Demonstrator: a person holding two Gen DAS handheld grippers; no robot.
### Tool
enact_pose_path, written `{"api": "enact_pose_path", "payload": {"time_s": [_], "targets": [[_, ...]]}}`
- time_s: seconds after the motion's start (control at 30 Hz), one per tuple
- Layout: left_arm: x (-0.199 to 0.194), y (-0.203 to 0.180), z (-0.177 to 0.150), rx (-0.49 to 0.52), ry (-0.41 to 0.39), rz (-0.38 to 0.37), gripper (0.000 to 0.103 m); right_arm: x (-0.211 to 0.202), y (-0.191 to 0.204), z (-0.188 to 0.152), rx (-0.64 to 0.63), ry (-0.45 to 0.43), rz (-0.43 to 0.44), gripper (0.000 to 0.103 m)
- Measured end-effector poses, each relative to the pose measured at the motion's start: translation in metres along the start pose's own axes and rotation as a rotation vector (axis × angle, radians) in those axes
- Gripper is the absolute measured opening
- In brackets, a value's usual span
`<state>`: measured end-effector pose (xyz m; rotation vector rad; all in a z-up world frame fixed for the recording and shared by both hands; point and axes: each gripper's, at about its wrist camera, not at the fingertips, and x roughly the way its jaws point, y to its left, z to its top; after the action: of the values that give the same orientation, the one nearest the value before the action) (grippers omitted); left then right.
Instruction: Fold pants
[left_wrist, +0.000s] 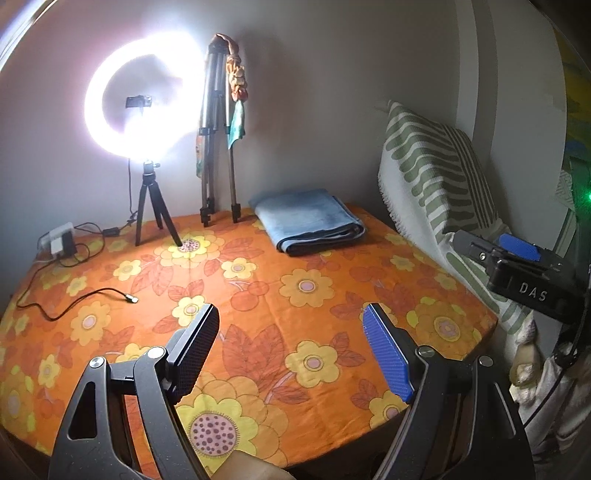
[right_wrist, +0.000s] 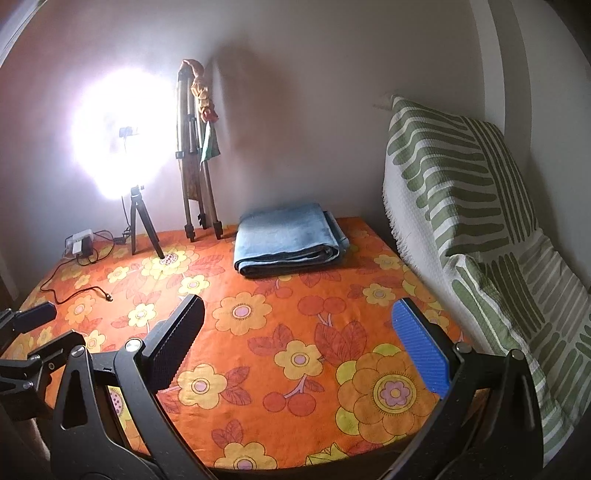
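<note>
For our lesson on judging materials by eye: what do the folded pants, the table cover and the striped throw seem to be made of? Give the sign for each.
Folded pants: likely denim; faded blue, thick stacked layers, dark seam edges.
Table cover: probably thin printed cotton; matte, flat, faint crease lines across the orange flowers.
Striped throw: seemingly waffle-woven cotton; gridded texture, a fringed edge.

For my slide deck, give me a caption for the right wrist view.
Right gripper open over the floral tablecloth, folded blue pants lying beyond, untouched.
</note>
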<state>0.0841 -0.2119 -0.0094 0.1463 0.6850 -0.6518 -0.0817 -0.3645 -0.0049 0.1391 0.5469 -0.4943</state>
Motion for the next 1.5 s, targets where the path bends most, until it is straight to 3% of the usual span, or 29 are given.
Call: {"api": "enact_pose_path", "payload": {"time_s": [1.5], "targets": [[-0.0063,-0.0033,0.0028,0.030,-0.028,0.009,0.080,-0.0030,0.0009,-0.0017,-0.001,0.002,-0.006,0.103]]}}
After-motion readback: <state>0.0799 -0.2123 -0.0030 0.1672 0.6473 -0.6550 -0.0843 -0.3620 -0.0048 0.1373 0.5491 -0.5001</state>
